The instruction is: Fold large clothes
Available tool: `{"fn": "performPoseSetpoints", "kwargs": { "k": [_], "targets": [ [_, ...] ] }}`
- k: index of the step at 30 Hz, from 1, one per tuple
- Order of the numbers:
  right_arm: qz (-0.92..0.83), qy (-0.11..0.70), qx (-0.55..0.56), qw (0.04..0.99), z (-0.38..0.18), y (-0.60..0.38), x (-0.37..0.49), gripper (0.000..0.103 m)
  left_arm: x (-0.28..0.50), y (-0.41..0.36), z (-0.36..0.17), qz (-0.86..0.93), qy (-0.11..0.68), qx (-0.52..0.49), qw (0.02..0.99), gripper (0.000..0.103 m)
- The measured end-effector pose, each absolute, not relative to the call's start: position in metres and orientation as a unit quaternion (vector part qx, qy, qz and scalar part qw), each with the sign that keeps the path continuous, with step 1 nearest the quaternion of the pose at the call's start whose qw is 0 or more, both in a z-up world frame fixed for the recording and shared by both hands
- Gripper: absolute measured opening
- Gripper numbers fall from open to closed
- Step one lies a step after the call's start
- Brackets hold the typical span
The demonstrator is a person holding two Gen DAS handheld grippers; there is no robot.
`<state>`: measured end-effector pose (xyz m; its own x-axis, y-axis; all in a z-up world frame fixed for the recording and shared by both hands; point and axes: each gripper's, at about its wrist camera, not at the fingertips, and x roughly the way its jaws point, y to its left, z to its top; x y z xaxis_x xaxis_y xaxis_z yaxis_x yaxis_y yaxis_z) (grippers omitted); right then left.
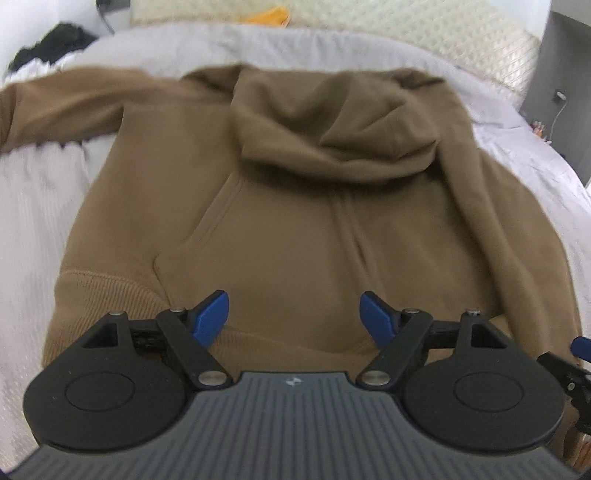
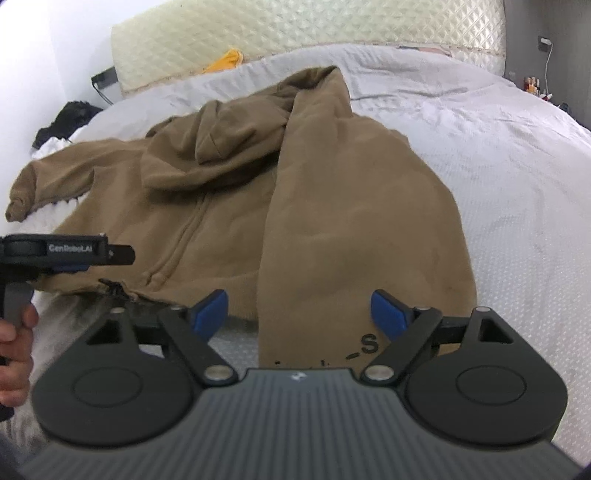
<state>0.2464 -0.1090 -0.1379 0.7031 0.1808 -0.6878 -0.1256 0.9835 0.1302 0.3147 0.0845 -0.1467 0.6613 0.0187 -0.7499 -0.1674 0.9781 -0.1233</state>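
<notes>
Lying on the white bedspread [image 2: 517,206], the brown hoodie [image 2: 229,206] has one side folded over its middle; above its hem, the left gripper [image 1: 294,317] and right gripper [image 2: 301,314] both gape wide, gripping nothing

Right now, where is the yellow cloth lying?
In both wrist views the yellow cloth lies at the far end of the bed, against the cream quilted headboard, beyond the brown hoodie, left of centre.
</notes>
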Motion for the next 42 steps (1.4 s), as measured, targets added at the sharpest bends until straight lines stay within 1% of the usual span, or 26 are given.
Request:
{"fn": "performPoseSetpoints", "kwargs": {
  "k": [3, 4, 6, 11, 14, 18, 20, 21, 23, 24, 25, 26, 27, 28, 34, 38, 42],
  "targets": [
    [0.075, 0.384, 0.015, 0.92, -0.142, -0.103, 0.248, 0.088, 0.319, 0.084, -0.159, 0.057, 0.425, -0.076, 0.9, 0.082],
    [0.074, 0.388, 0.008, 0.919, -0.144, -0.101, 0.249, 0.091, 0.32, 0.083, -0.164, 0.06, 0.431, -0.074, 0.898, 0.082],
    [0.069, 0.402, -0.006, 0.913, -0.151, -0.097, 0.253, 0.103, 0.327, 0.09, -0.172, 0.063, 0.435, -0.074, 0.895, 0.082],
    [0.055, 0.45, -0.055, 0.889, -0.177, -0.084, 0.261, 0.103, 0.325, 0.092, -0.169, 0.068, 0.43, -0.081, 0.897, 0.082],
    [0.04, 0.454, -0.085, 0.886, -0.186, -0.077, 0.263, 0.103, 0.324, 0.093, -0.166, 0.068, 0.427, -0.092, 0.897, 0.082],
    [0.035, 0.457, -0.089, 0.884, -0.189, -0.076, 0.265, 0.103, 0.324, 0.093, -0.164, 0.068, 0.425, -0.101, 0.897, 0.082],
    [0.033, 0.456, -0.093, 0.884, -0.188, -0.076, 0.265, 0.094, 0.324, 0.093, -0.164, 0.069, 0.424, -0.102, 0.897, 0.082],
    [0.028, 0.453, -0.096, 0.886, -0.186, -0.076, 0.264, 0.083, 0.325, 0.093, -0.164, 0.069, 0.423, -0.103, 0.898, 0.082],
    [0.027, 0.448, -0.097, 0.889, -0.182, -0.077, 0.26, 0.071, 0.324, 0.093, -0.164, 0.069, 0.422, -0.106, 0.898, 0.082],
    [0.024, 0.444, -0.1, 0.89, -0.18, -0.076, 0.257, 0.06, 0.324, 0.093, -0.164, 0.069, 0.421, -0.106, 0.898, 0.082],
    [0.019, 0.439, -0.105, 0.892, -0.178, -0.076, 0.255, 0.041, 0.323, 0.093, -0.164, 0.068, 0.42, -0.107, 0.898, 0.082],
    [0.009, 0.433, -0.113, 0.894, -0.175, -0.077, 0.251, 0.036, 0.323, 0.094, -0.164, 0.067, 0.419, -0.108, 0.899, 0.082],
    [0.002, 0.426, -0.113, 0.897, -0.171, -0.079, 0.248, 0.028, 0.322, 0.095, -0.164, 0.067, 0.419, -0.11, 0.899, 0.082],
    [-0.003, 0.422, -0.108, 0.9, -0.165, -0.082, 0.247, 0.023, 0.321, 0.095, -0.164, 0.067, 0.418, -0.111, 0.899, 0.082],
    [-0.056, 0.371, -0.073, 0.924, -0.123, -0.118, 0.247, 0.019, 0.316, 0.104, -0.158, 0.07, 0.402, -0.14, 0.902, 0.082],
    [-0.091, 0.327, -0.089, 0.936, -0.083, -0.154, 0.264, 0.018, 0.315, 0.107, -0.157, 0.074, 0.398, -0.149, 0.902, 0.082],
    [-0.111, 0.311, -0.109, 0.938, -0.05, -0.202, 0.302, 0.017, 0.317, 0.106, -0.157, 0.08, 0.393, -0.148, 0.904, 0.082]
  ]
}}
